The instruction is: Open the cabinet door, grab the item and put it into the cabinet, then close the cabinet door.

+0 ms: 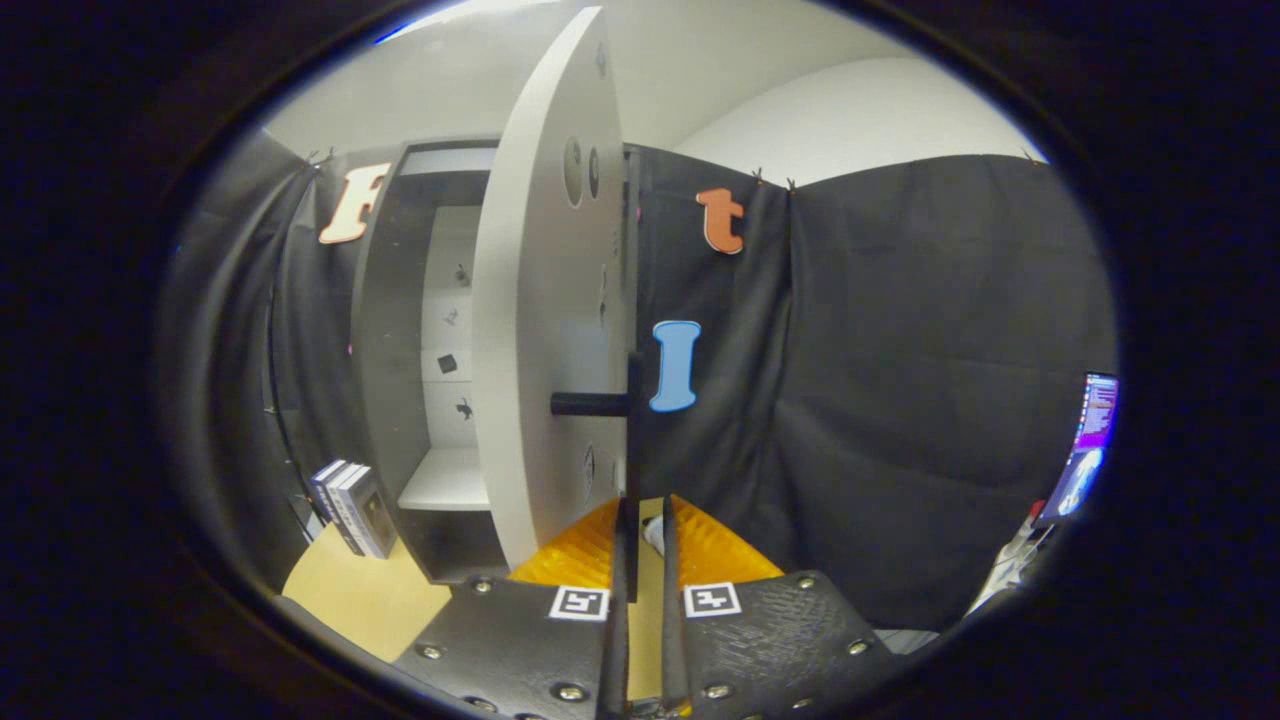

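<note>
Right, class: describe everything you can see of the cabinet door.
The door is a pale, flat panel, apparently painted board, swung open so its edge faces the gripper. A dark bar handle juts from its face near that edge. Round holes mark its upper part. Behind it the cabinet shows a pale shelf. The fingers, nearly closed, sit astride the handle's thin upright bar; whether they press on it is unclear.

White cabinet door [545, 300] with black handle [592, 403]; tan tabletop [365, 600]; dark-covered books [355, 508].
</note>
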Available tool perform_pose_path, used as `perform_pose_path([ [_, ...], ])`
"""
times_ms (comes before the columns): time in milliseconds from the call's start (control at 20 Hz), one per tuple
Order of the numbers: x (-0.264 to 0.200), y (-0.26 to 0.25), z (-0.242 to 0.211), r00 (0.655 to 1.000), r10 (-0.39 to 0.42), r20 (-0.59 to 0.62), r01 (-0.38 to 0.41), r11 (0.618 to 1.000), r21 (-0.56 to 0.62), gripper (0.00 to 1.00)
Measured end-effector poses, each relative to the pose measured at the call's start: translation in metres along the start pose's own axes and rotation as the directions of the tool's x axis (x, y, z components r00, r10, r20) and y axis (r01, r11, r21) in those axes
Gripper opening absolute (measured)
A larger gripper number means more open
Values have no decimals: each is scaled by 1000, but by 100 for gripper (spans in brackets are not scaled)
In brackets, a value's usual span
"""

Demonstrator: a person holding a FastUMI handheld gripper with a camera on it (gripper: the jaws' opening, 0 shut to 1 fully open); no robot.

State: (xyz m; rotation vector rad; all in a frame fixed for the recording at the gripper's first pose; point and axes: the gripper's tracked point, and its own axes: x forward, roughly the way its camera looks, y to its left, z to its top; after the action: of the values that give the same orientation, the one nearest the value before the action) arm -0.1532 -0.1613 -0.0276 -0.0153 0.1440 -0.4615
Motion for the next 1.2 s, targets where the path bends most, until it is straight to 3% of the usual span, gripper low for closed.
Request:
perform_pose_path([
  [50,1,-8,-1,1000,16,2,-16,1000,21,2],
  [350,-1,-14,-3,995,95,-2,-95,995,4,3],
  [1200,-10,-19,-18,991,130,-43,-130,992,7,3],
])
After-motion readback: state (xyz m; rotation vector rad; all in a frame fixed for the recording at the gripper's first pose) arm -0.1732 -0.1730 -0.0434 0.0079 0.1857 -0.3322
